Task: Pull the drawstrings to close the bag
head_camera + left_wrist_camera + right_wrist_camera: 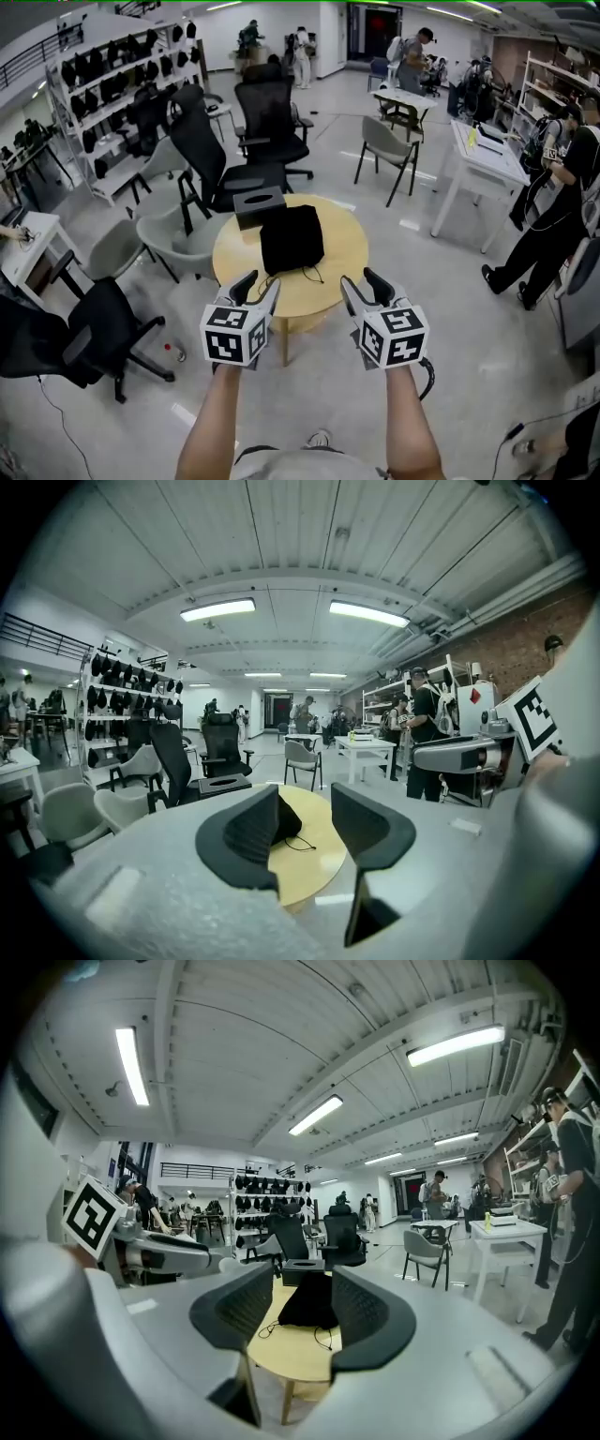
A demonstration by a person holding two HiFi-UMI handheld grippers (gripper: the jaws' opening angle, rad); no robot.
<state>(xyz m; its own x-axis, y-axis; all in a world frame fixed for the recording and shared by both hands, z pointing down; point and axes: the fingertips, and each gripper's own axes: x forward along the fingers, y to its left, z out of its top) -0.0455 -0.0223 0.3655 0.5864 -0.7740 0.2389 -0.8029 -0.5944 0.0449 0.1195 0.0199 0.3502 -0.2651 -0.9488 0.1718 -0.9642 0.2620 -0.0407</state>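
While I held both grippers short of the table edge, I logged the following, largest first.

Shelf rack [112,89]: hung with dark items, far beyond the left fingers and off to their left.

White desk [483,155]: far ahead and to the right of the right fingers, with people standing near it.

Black office chairs [272,127]: several, beyond the table, ahead of both sets of fingers.

Round wooden table [234,258]: directly ahead of the fingertips. Its near rim lay just past them and between the two grippers.

Black bag [292,238]: standing on the table, ahead of the fingers and midway between the two pairs. In the right gripper view it sat framed in the gap between the fingers, well apart from them. In the left gripper view the left finger hid most of it.

Black box [259,204]: behind the bag, on the far side from the fingers.

Left gripper [260,286]: fingers released and spread, nothing between them.

Right gripper [365,285]: fingers likewise released and spread, gripping nothing.

Drawstrings [314,273]: thin dark cords trailing loose on the tabletop from the bag's near side toward the fingers, touched by neither pair.
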